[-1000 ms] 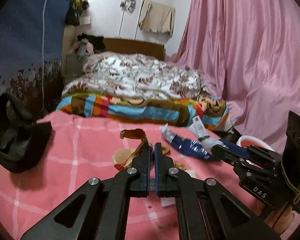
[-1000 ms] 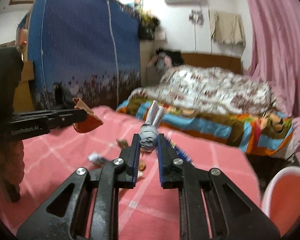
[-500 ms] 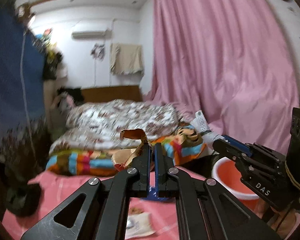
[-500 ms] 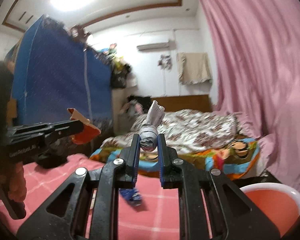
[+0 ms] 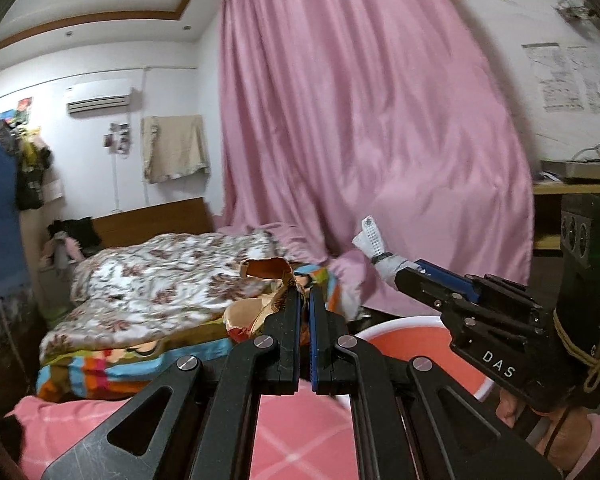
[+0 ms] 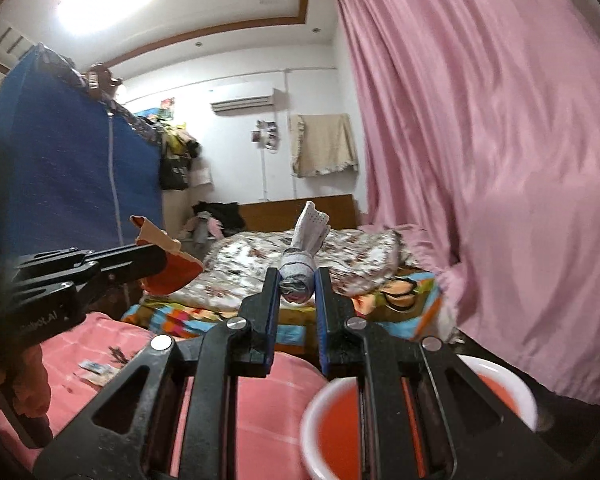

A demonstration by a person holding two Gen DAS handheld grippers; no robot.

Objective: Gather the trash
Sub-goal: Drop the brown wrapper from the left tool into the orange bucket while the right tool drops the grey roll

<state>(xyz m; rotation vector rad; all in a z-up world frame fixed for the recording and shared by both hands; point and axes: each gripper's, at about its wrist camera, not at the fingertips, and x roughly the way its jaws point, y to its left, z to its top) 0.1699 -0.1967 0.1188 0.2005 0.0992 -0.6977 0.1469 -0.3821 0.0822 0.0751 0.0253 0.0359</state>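
Above the pink cloth's edge, the bin sat open at 5 o'clock. The left gripper pinched an orange wrapper jutting toward 11 o'clock. The right gripper clamped a white wrapper rising toward 12 o'clock.

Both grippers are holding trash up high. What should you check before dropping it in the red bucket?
1. Left gripper shut on the orange wrapper: ok.
2. Right gripper shut on the crumpled white wrapper: ok.
3. Red bucket in view below, open: ok.
4. Trash directly above the bucket: cannot tell.
5. Scraps left on the pink cloth: not ok.
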